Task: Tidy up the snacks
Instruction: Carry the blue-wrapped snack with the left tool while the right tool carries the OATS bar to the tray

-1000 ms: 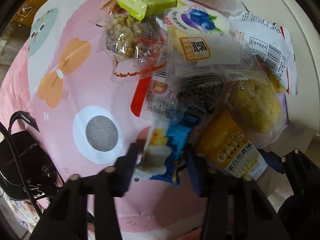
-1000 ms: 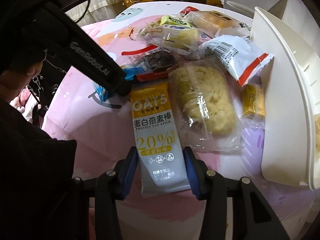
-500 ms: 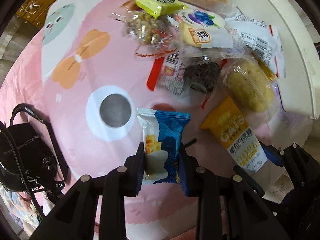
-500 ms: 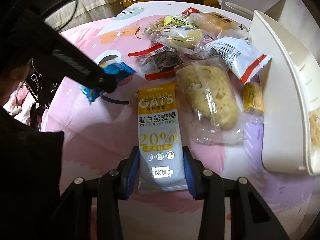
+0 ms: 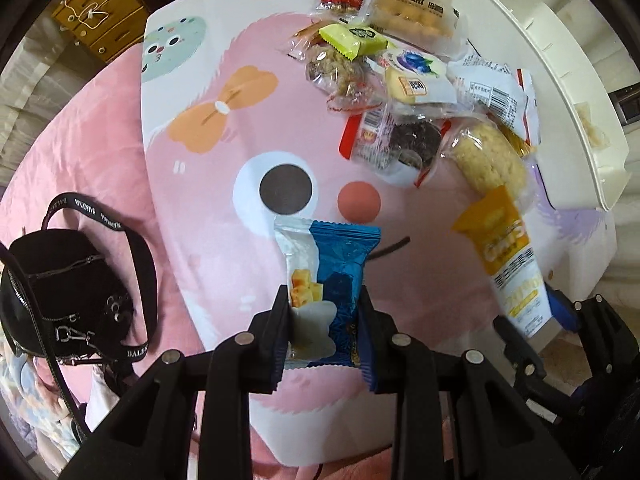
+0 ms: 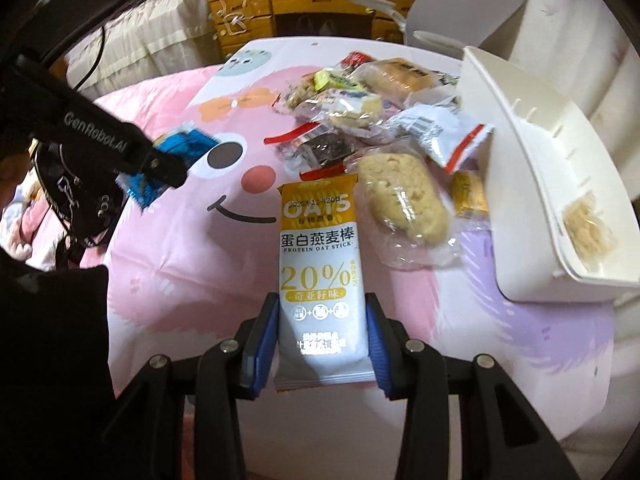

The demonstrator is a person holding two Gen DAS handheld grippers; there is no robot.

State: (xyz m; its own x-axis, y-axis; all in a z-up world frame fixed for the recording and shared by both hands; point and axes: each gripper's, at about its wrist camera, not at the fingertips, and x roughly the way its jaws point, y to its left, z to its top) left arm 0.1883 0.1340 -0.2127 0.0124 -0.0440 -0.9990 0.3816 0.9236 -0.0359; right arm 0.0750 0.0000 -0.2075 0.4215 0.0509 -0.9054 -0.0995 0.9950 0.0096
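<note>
Left wrist view. Left tongs [image 5: 325, 330] clamped on the lower half of a blue and white snack packet [image 5: 330, 284], pads pressed against both long edges; the jaws have just been closing, with the packet between them. Packet held clear above the bench [image 5: 280, 92] with its pink cartoon cover. Loose snack pile [image 5: 404, 80] lies at the far right of the bench, just beside the white organiser bin [image 5: 560, 92]. At right, the oat stick wrapper [image 5: 506, 264] hangs in the right tongs, whose frame is cut off at the picture's edge. A black bag [image 5: 68, 292] sits off the bench to the left.

Step in hand, by my reading: both picks made, carry to the bin not yet done. Next move calls for bringing each packet over the bin's open top and parting the pads only once it is inside the walls.

Right wrist view. Right tongs [image 6: 323, 334] gripping the oat stick [image 6: 320, 256] by its lower end, blue pads on either side; these jaws too have just been closing on it. Stick points toward the pile [image 6: 360, 108]. Bin [image 6: 532, 168] stands at right, one pale snack [image 6: 588, 228] already in its near end. Left tongs show at left with the blue packet [image 6: 180, 152], blurred.

Poorly seen: the bin's far compartments are cut off, so I cannot tell what else it holds; its slots probably take dividers, but none shows. Lower packets in the pile are buried.
</note>
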